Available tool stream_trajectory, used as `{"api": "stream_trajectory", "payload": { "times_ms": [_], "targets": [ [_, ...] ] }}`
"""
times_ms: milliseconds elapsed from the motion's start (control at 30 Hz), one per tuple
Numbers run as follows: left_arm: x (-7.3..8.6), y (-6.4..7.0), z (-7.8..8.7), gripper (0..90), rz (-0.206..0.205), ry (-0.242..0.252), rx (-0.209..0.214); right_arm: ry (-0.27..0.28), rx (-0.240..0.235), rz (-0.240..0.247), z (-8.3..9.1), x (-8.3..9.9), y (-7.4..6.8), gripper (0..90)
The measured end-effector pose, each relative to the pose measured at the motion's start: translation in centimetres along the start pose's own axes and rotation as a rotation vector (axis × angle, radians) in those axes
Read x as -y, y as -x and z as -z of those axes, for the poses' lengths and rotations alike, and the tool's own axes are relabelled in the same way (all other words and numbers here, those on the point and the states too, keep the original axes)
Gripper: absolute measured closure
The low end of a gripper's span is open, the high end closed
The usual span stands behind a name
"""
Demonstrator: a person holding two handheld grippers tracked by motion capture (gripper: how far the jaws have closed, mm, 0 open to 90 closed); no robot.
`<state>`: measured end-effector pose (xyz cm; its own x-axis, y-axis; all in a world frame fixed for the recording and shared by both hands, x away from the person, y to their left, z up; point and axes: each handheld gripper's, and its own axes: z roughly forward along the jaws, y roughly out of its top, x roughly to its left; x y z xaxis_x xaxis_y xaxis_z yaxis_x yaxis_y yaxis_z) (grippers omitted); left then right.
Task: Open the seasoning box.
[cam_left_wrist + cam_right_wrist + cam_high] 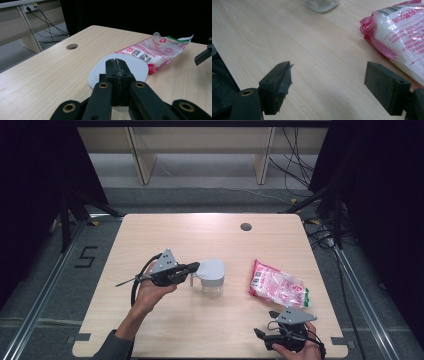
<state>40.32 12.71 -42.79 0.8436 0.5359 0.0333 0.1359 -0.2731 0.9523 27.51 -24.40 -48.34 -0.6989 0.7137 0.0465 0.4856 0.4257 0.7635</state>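
Resting near the middle of the light wooden table, the clear glass jar with a pale grey rounded-square lid has the left gripper at its lid's left edge, jaws pressed together; whether they pinch the lid's rim I cannot tell. The right gripper sits low at the table's near right corner, jaws wide apart and holding nothing, just beside the pink-and-white plastic food packet, which lies flat to the jar's right.

Clear glass jar with grey-white lid, upright mid-table, pink-white plastic bag lying flat nearby
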Motion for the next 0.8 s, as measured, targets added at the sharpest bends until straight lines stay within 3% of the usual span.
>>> {"api": "stream_trajectory", "payload": {
  "times_ms": [233, 300, 433, 533, 567, 600, 633, 800],
  "targets": [
    [1.0, -0.7, -1.0, 89.1, 0.051, -0.040, -0.035, 0.003, 0.002, 0.013, -0.1, -0.2, -0.1, 23.2],
    [1.2, -0.7, -1.1, 89.1, 0.036, -0.057, -0.043, 0.006, 0.027, 0.017, -0.2, -0.2, -0.2, 27.1],
    [1.3, -0.8, -1.1, 89.0, 0.047, -0.053, -0.037, 0.025, 0.052, 0.005, -0.2, -0.4, 0.0, 23.2],
    [1.4, -0.8, -1.1, 88.9, 0.072, -0.050, -0.031, 0.050, 0.064, 0.021, -0.4, -0.8, 0.2, 21.6],
    [1.4, -1.0, -1.1, 88.8, 0.050, -0.048, -0.023, 0.064, 0.072, 0.039, -0.8, -1.5, 0.3, 21.4],
    [1.4, -1.0, -1.1, 88.8, 0.072, -0.045, -0.026, 0.065, 0.078, 0.044, -1.0, -1.8, 0.2, 21.5],
    [1.5, -1.0, -1.1, 88.8, 0.079, -0.043, -0.024, 0.080, 0.082, 0.080, -1.3, -2.1, 0.5, 22.1],
    [1.5, -1.1, -1.1, 88.8, 0.065, -0.044, -0.021, 0.073, 0.058, 0.119, -3.0, -3.2, 1.1, 33.6]
  ]
}}
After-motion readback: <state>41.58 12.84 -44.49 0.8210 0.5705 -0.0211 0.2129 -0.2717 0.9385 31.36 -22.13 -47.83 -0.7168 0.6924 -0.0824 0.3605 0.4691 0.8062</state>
